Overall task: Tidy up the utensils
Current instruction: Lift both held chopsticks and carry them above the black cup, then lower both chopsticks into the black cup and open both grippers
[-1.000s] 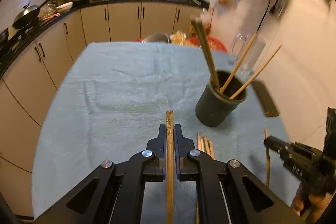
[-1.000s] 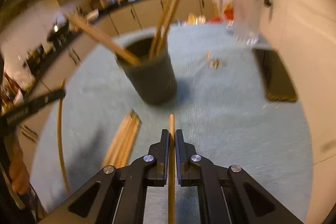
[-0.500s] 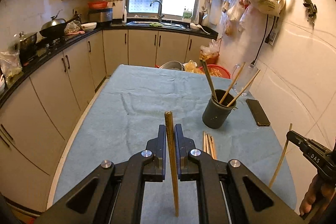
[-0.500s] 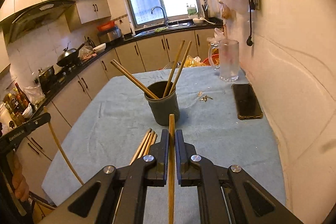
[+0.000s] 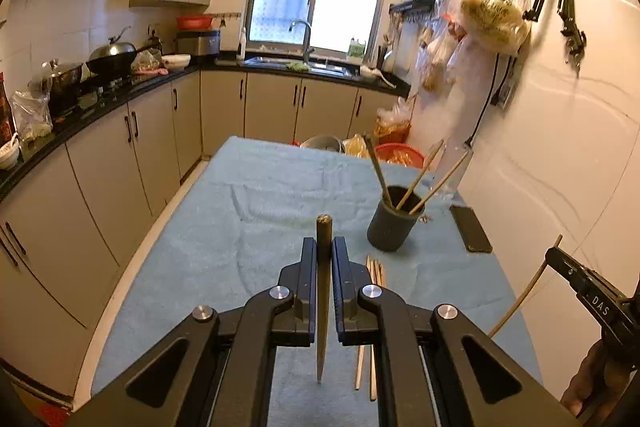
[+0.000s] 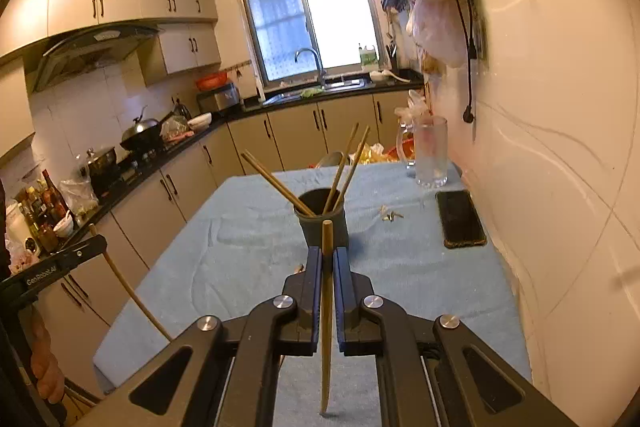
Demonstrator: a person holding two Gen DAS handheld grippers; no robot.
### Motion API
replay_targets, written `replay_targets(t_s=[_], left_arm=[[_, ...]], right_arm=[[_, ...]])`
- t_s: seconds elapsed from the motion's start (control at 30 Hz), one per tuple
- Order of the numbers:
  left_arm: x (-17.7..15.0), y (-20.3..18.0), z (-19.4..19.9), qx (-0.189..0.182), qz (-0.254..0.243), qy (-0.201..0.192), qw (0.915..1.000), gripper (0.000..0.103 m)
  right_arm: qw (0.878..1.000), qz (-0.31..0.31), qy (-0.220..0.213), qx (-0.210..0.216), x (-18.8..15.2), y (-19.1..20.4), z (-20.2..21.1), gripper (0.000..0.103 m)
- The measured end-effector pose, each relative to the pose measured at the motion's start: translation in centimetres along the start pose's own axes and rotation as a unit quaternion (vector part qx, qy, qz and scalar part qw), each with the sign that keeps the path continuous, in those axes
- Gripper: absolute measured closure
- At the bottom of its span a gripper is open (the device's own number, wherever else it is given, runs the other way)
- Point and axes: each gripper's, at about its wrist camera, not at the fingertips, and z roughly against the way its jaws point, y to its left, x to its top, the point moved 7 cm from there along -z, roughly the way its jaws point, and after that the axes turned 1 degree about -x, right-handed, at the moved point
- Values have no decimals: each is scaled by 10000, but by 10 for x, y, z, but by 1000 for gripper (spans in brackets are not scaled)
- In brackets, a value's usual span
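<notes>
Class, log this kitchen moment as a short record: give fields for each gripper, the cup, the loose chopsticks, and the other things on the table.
left gripper: shut on a chopstick
right gripper: shut on a chopstick
cup: dark, upright on the blue cloth, four chopsticks leaning in it
loose chopsticks: lying in a bundle on the cloth, near side of the cup
phone: flat by the wall
glass mug: upright, beyond the phone

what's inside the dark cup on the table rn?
The dark cup holds four chopsticks, two leaning left and two upright-right, with their upper ends sticking out. The cup wall hides their lower ends and the bottom, so anything else inside can't be seen.
</notes>
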Motion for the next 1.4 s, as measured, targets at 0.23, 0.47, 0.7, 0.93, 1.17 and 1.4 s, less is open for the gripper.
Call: replay_targets(t_s=[0.23,0.47,0.7,0.93,1.17,1.4], left_arm=[[31,-8,14,-213,92,-292,9993,96],[70,-25,7,-487,132,-498,9975,96],[112,-45,-22,-635,192,-684,9954,96],[156,-77,-48,-826,56,-988,9917,96],[170,-101,-92,-818,-125,-962,9919,96],[162,-113,-137,-795,-118,-751,9939,96]], right_arm=[[9995,-142,-278,97,20,-1,13,96],[9975,-345,-567,253,49,-2,8,97],[9944,-493,-896,264,90,-6,-8,96],[9900,-498,-1294,252,144,-9,-23,96],[9878,-687,-1374,257,174,-19,-70,96],[9874,-917,-1279,183,174,-31,-112,96]])
